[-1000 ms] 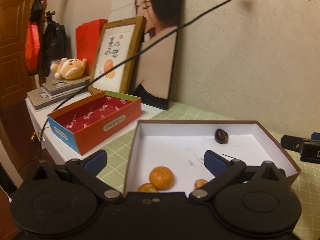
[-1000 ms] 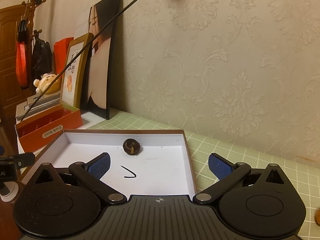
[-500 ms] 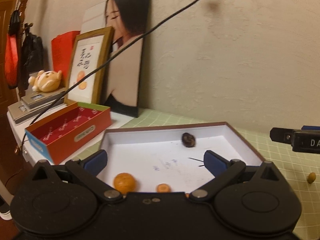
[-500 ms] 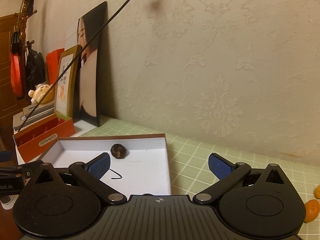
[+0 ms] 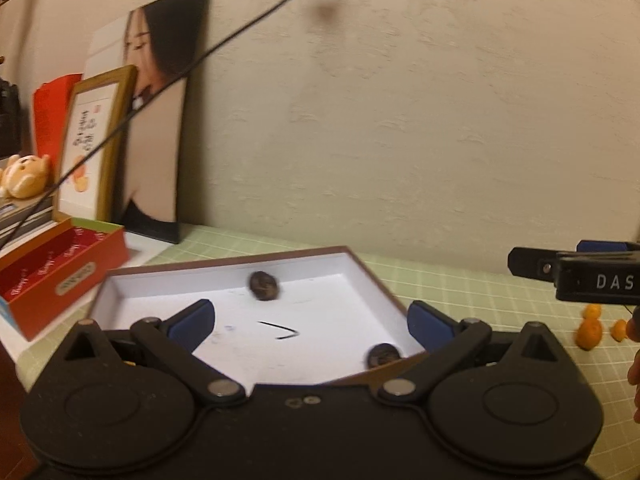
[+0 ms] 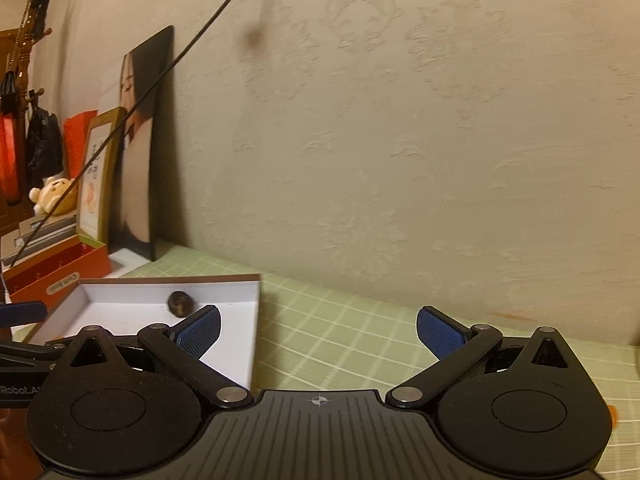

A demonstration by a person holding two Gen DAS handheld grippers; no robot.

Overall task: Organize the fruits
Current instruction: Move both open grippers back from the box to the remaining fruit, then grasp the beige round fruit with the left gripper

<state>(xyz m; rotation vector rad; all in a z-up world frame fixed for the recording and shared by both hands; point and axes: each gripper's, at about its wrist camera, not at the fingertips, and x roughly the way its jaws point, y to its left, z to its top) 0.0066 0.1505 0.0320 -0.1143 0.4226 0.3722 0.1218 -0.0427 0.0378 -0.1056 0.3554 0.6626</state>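
hovering level over white box (image 5: 362,280), left gripper (image 5: 310,322) spread wide and empty, right gripper (image 6: 318,330) likewise above green mat (image 6: 340,332)

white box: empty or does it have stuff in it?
Not empty. The left wrist view shows the white box holding two dark round fruits, one near the far wall and one at the near right corner.

Left wrist cam sits low, close over the white box (image 5: 312,320), facing the wall (image 5: 400,120). Right wrist cam is low too, more to the right, same wall ahead. Both see the box & leaning portrait (image 6: 140,152).
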